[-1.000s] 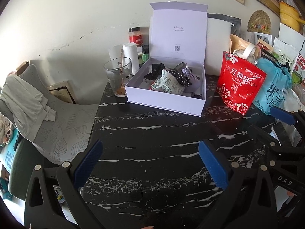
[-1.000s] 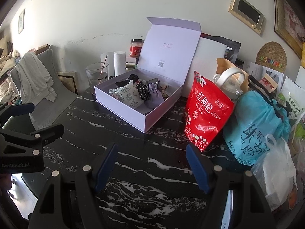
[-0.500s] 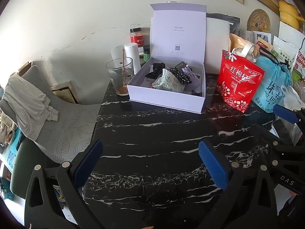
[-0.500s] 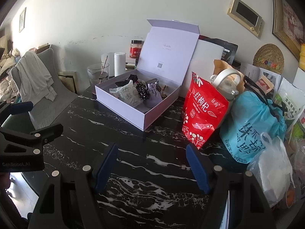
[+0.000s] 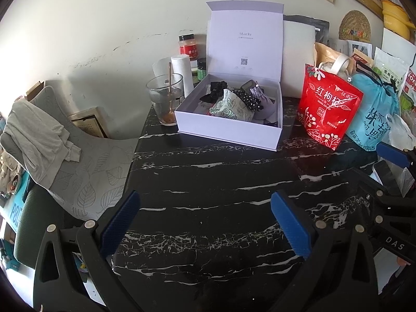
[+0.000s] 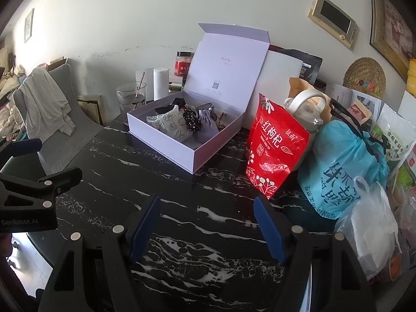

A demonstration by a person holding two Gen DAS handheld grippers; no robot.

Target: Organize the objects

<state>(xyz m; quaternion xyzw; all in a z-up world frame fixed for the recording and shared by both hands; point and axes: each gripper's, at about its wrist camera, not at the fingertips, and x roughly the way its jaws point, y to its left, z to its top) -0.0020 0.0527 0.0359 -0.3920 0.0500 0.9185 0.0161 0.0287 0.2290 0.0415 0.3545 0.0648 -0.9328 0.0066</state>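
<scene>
A white box (image 5: 228, 135) with its lid up stands at the back of the black marble table (image 5: 208, 182); it also shows in the right wrist view (image 6: 182, 153). Inside lie small fabric pouches: a leaf-print one (image 5: 231, 106), a black dotted one (image 5: 249, 98) and a lilac one (image 6: 205, 127). My left gripper (image 5: 205, 208) is open and empty over the table's near part. My right gripper (image 6: 208, 210) is open and empty, also well short of the box.
A red snack bag (image 6: 275, 150), a blue bag (image 6: 348, 161) and a white plastic bag (image 6: 369, 234) crowd the right side. A glass with a stick (image 5: 166, 98), a paper roll (image 5: 182, 72) and jars stand left of the box. A grey chair (image 5: 85, 161) is at left.
Both grippers have drawn back a little from the box, so it looks smaller and farther. Both stay open and empty.
</scene>
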